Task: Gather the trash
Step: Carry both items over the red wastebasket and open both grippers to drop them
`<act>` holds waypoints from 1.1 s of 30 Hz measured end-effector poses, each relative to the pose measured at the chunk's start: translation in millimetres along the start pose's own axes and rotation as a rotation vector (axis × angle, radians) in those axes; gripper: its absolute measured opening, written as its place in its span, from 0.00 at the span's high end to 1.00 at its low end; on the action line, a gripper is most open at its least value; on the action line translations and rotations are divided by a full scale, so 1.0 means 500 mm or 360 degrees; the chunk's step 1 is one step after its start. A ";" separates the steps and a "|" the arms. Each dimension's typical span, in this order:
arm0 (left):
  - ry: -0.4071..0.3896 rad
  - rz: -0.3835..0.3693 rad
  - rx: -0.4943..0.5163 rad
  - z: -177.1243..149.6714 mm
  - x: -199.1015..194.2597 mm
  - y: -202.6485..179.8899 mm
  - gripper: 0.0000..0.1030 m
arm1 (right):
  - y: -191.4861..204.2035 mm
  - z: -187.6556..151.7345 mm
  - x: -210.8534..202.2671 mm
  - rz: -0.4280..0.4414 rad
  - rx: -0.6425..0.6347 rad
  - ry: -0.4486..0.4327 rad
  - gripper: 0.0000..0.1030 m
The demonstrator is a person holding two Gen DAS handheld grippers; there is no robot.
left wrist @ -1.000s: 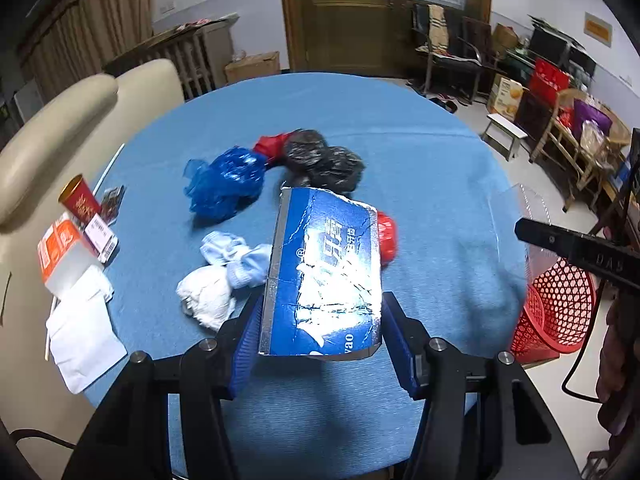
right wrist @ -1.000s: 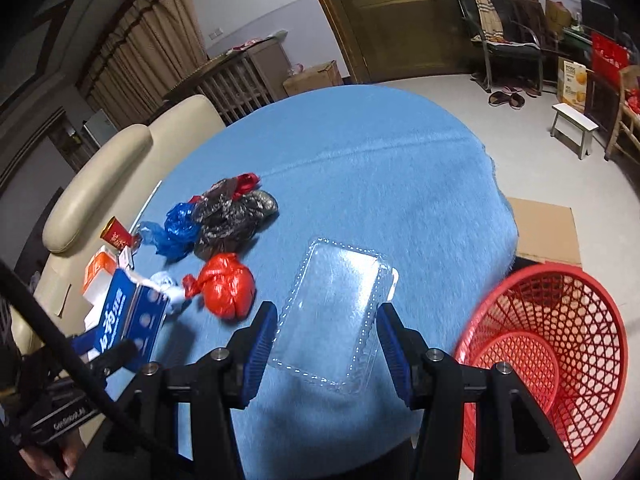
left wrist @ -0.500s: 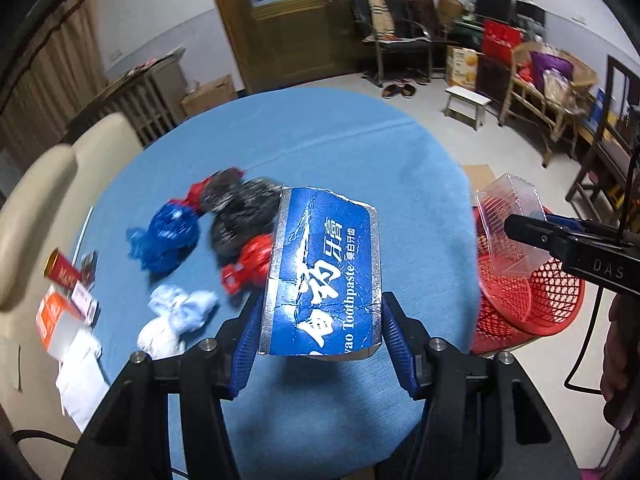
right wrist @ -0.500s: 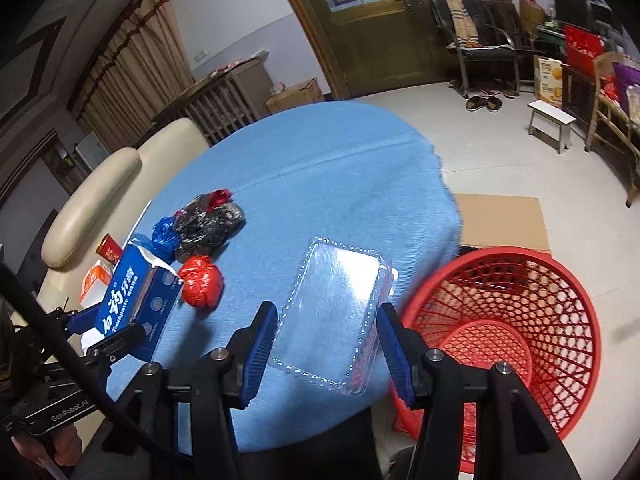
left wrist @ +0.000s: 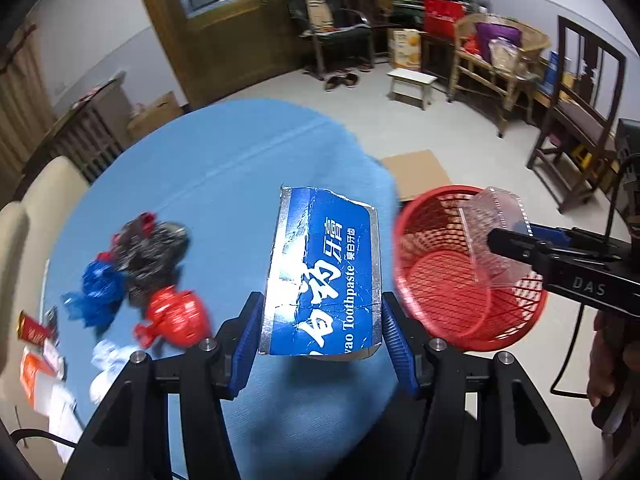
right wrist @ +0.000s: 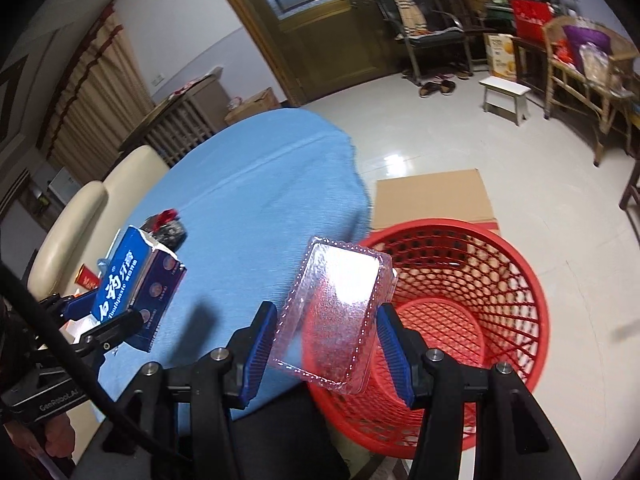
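My left gripper (left wrist: 320,340) is shut on a blue toothpaste box (left wrist: 320,276), held above the near edge of the round blue table (left wrist: 224,184). In the right wrist view the same box (right wrist: 132,280) hangs at the left. My right gripper (right wrist: 326,348) is shut on a clear plastic tray (right wrist: 336,308), held over the near rim of the red mesh basket (right wrist: 500,300) on the floor. The left wrist view shows that tray (left wrist: 492,236) over the basket (left wrist: 436,276). A red bag (left wrist: 176,316), a blue bag (left wrist: 96,292) and black bags (left wrist: 156,248) lie on the table.
White crumpled paper (left wrist: 108,364) and small packets (left wrist: 36,356) lie at the table's left edge, beside a cream sofa (right wrist: 88,216). A flat cardboard sheet (right wrist: 432,196) lies on the floor behind the basket. Chairs, a small stool (right wrist: 506,92) and shelves stand at the far wall.
Both grippers have swung to the right with their loads. The clear tray has moved from above the table to over the red basket. The box has neared the table's right edge.
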State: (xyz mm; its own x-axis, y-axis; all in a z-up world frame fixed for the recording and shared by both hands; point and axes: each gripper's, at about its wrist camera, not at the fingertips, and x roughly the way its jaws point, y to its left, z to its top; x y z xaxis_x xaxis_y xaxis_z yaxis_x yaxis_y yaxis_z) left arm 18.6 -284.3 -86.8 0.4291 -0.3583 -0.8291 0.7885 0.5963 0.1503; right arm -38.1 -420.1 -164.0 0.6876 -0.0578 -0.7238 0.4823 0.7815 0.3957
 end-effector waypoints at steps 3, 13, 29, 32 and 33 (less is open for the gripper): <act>0.0019 -0.0079 0.0038 0.016 0.017 -0.031 0.42 | -0.032 0.002 -0.002 -0.0025 0.0050 0.0008 0.47; 0.0124 -0.0279 0.0172 0.055 0.084 -0.128 0.42 | -0.133 -0.012 -0.009 -0.0094 0.0200 0.0036 0.47; 0.0197 -0.0315 0.0248 0.060 0.112 -0.201 0.41 | -0.215 -0.040 -0.020 -0.0113 0.0336 0.0072 0.45; 0.0193 -0.0310 0.0265 0.058 0.111 -0.209 0.41 | -0.223 -0.042 -0.019 -0.0114 0.0361 0.0077 0.45; 0.0189 -0.0308 0.0272 0.058 0.110 -0.210 0.41 | -0.227 -0.042 -0.019 -0.0112 0.0368 0.0079 0.44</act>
State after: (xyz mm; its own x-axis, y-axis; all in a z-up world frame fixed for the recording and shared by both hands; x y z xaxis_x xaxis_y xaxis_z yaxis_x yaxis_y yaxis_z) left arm -28.1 -387.3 -132.6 0.2167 -0.3612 -0.9070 0.9179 0.3918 0.0633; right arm -110.9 -494.9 -213.8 0.6232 -0.0720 -0.7788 0.6433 0.6134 0.4581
